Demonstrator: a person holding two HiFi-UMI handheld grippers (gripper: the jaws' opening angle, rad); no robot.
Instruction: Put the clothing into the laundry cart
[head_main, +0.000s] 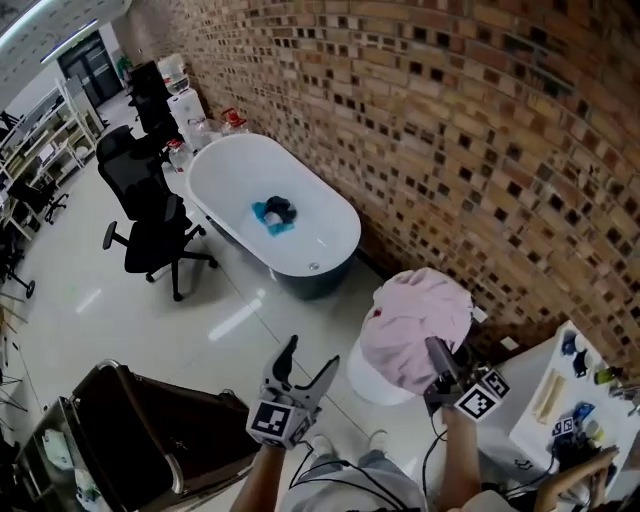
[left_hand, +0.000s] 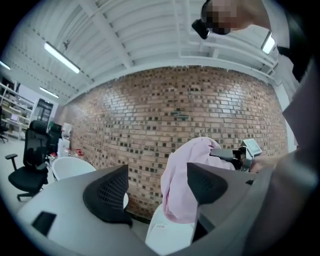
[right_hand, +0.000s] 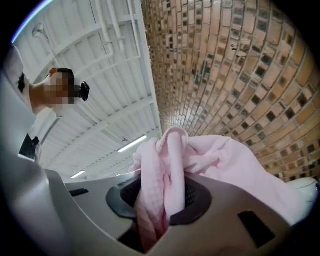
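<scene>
A pink garment (head_main: 415, 318) hangs bunched in the air in front of the brick wall, with my right gripper (head_main: 438, 356) shut on it. In the right gripper view its folds (right_hand: 167, 165) are pinched between the dark pads of the right gripper (right_hand: 162, 194). My left gripper (head_main: 312, 358) is open and empty, lower left of the garment. Past the spread jaws of the left gripper (left_hand: 157, 172), the left gripper view shows the pink garment (left_hand: 180, 185). The dark laundry cart (head_main: 150, 440) stands at the lower left. Blue and black clothing (head_main: 273, 213) lies in the white bathtub (head_main: 335, 215).
A white round tub (head_main: 365, 380) sits on the floor right under the pink garment. A black office chair (head_main: 150, 225) stands left of the bathtub. A white table (head_main: 545, 425) with small items is at the right. The brick wall (head_main: 480, 130) runs along the back.
</scene>
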